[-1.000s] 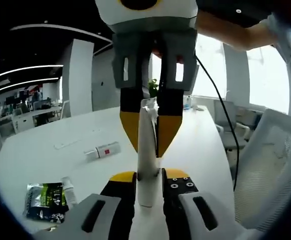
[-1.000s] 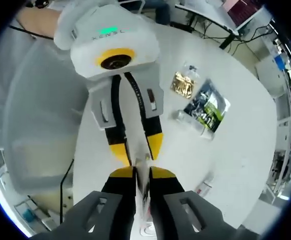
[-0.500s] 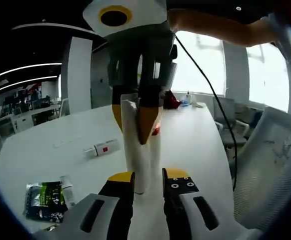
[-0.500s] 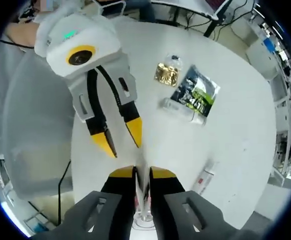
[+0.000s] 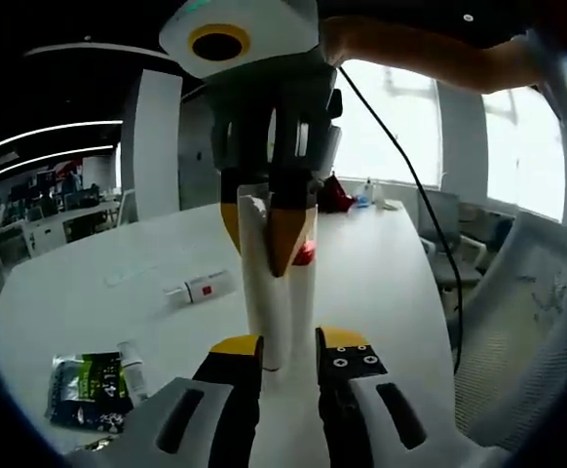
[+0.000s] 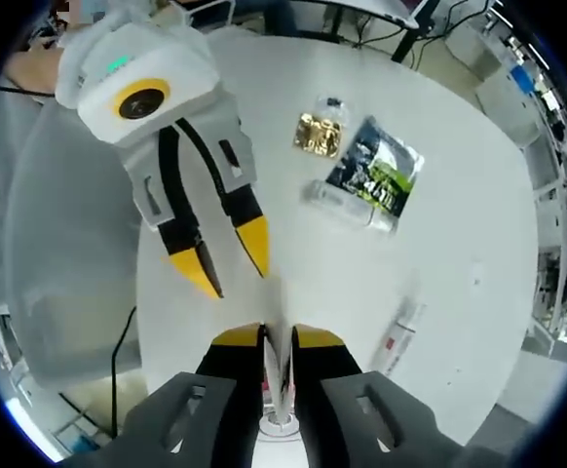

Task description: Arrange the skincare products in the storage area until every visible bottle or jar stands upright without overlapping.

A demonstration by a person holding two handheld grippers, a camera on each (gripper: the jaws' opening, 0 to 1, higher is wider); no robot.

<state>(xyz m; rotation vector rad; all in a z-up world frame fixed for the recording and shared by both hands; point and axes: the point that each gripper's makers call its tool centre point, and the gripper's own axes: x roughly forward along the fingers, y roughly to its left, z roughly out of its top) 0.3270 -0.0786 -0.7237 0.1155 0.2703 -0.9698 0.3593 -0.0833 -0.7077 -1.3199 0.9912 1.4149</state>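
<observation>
- Left gripper view: a white tube (image 5: pixel 276 292) stands upright on the white desk (image 5: pixel 79 292), just ahead of the left gripper (image 5: pixel 289 343), whose jaws are apart and off it.
- The right gripper (image 5: pixel 264 244) is clamped on the tube's top from above.
- Right gripper view: a small red-labelled tube (image 6: pixel 396 336) lies flat, and a dark green sachet (image 6: pixel 373 175) lies beside a gold packet (image 6: pixel 319 135).

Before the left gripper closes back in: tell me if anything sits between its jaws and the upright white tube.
Nothing visible does. The left gripper is open beside the white tube, which the right gripper pinches at its top.
</observation>
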